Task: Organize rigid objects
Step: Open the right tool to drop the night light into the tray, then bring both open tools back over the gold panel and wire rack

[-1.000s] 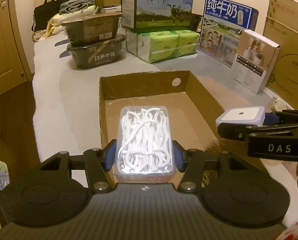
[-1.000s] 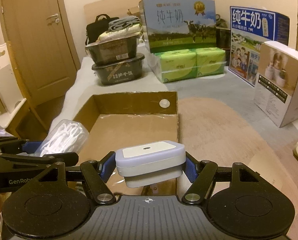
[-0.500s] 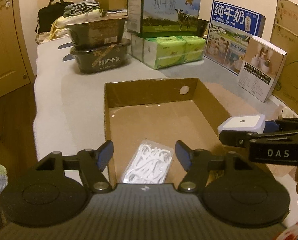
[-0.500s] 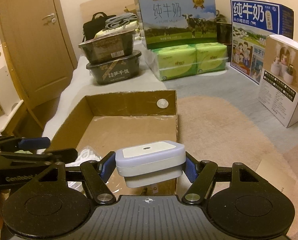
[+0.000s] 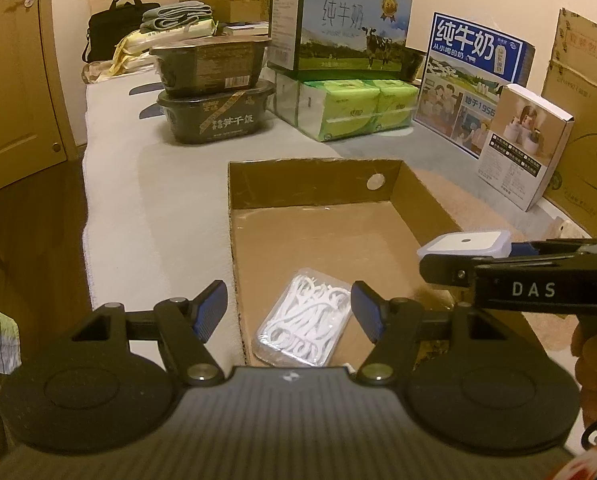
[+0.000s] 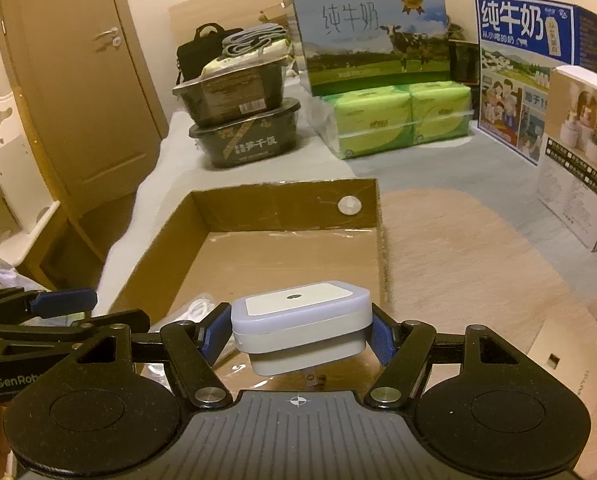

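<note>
Holding a white plug-in light [image 6: 300, 322] over the cardboard box [image 5: 314, 184].
The right tongs [image 6: 300, 334] pinch the light. The left tongs [image 5: 288, 312] are spread wide, empty; the floss pick pack [image 5: 304, 316] lies in the box at 6 o'clock.

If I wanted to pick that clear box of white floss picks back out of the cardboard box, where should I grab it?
Probably across its two long sides, coming down from above. The clear floss pick box lies flat on the floor of the cardboard box, near the left wall, so there is little room to reach in from the side. Its short width fits between the fingers better than its length would.
</note>
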A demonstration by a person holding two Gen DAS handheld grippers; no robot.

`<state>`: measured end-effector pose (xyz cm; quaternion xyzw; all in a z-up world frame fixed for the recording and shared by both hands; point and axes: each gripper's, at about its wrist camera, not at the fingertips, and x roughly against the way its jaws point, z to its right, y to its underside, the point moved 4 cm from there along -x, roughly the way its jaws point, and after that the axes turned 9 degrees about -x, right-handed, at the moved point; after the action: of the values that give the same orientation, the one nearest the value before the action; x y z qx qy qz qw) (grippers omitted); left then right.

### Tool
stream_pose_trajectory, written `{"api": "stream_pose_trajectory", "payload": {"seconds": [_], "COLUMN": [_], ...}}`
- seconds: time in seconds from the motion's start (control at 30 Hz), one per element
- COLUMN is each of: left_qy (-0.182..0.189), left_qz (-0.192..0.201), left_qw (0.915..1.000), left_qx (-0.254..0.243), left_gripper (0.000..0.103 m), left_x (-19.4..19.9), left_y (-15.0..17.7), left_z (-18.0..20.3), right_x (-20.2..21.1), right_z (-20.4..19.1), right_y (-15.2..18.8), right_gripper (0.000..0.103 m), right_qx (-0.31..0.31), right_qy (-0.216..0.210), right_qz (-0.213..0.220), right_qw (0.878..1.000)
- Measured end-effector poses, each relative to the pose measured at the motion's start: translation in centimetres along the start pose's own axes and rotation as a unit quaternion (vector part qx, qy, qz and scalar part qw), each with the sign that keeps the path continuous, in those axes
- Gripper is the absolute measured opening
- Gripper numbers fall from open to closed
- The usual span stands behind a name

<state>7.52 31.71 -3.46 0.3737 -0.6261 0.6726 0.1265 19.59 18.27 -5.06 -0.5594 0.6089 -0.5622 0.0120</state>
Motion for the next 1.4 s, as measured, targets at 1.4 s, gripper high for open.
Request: {"api": "stream_pose_trajectory", "payload": {"seconds": [1.4], "left_qy": [0.069], "left_qz": [0.014], "left_qw": [0.9974], "left_qx": [-0.015], "left_gripper": [0.080], "left_x": [11.2], "left_y": [3.6], "left_z": [10.7], "right_x": [18.5], "right_z": [7.0], "right_y": [7.7], "right_gripper": [0.079], "right_qx": [-0.099], "right_qy": [0.073], "right_qz": [0.068], "right_qw": [0.990]}}
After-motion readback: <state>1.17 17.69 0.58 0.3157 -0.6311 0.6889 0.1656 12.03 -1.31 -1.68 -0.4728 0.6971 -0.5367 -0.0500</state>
